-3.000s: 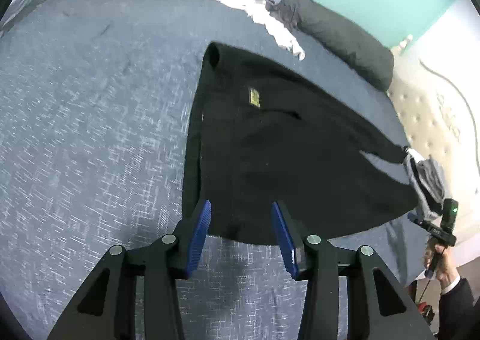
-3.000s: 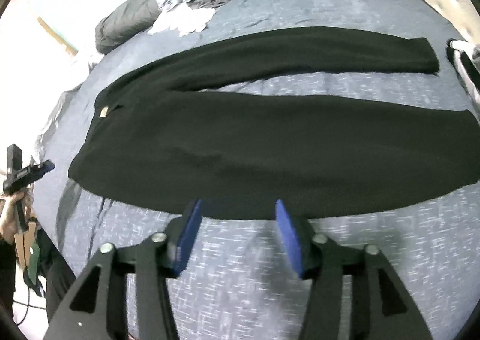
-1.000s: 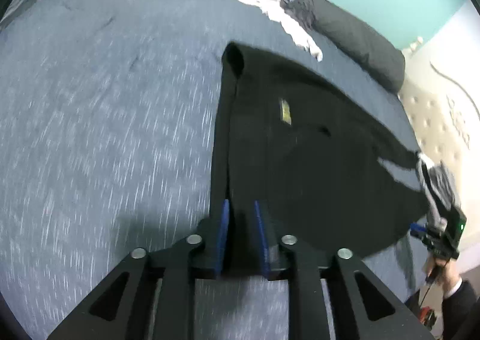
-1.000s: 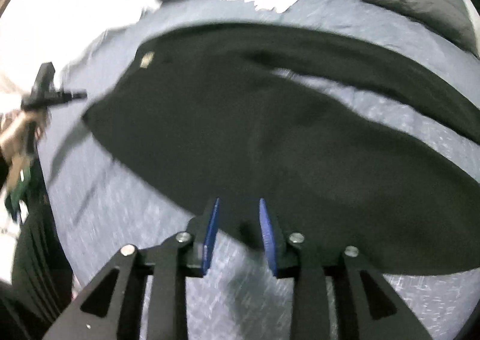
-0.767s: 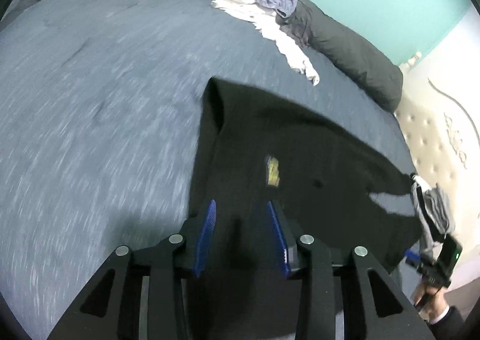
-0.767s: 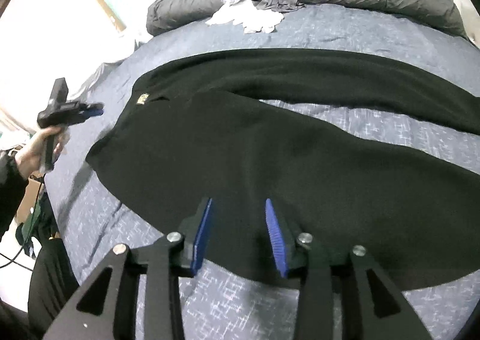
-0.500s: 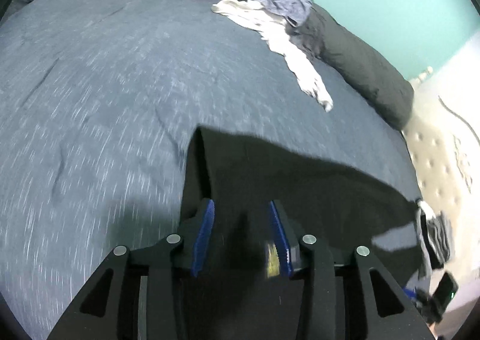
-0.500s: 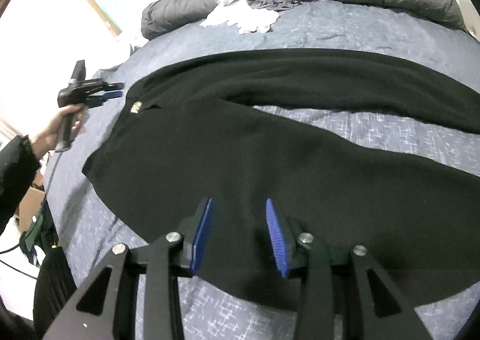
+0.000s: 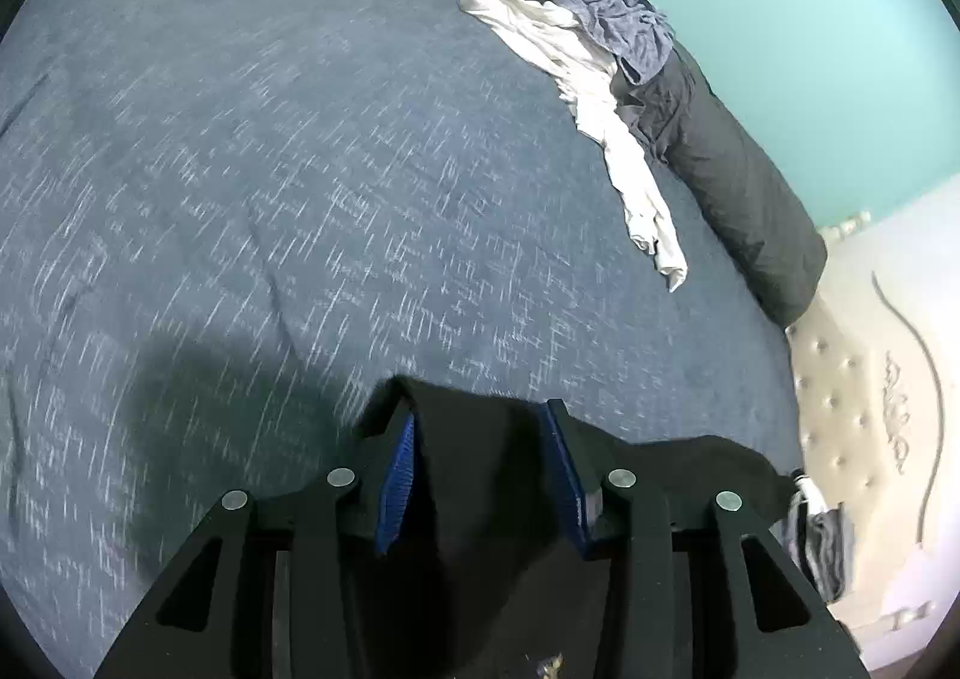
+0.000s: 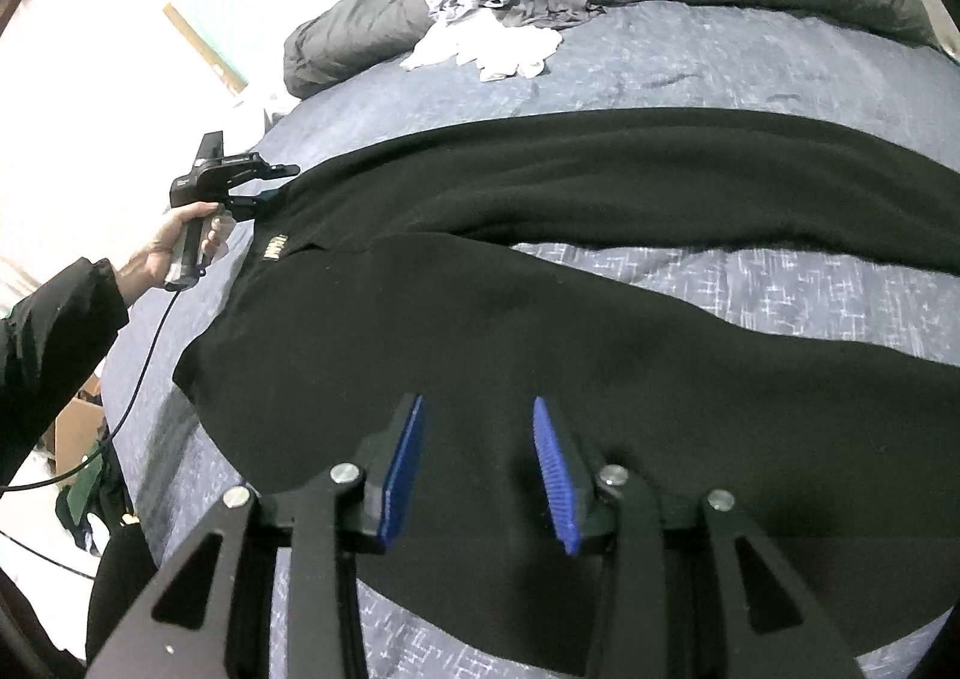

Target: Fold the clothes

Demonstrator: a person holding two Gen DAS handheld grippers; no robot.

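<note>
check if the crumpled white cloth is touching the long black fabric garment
Apart. The right wrist view shows bare blue bedspread between the white cloth and the black garment.

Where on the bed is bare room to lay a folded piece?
Free: the blue bedspread between the black trousers and the grey rolled duvet. Crowded: along the duvet, where the white garment and blue-grey garment lie.
</note>
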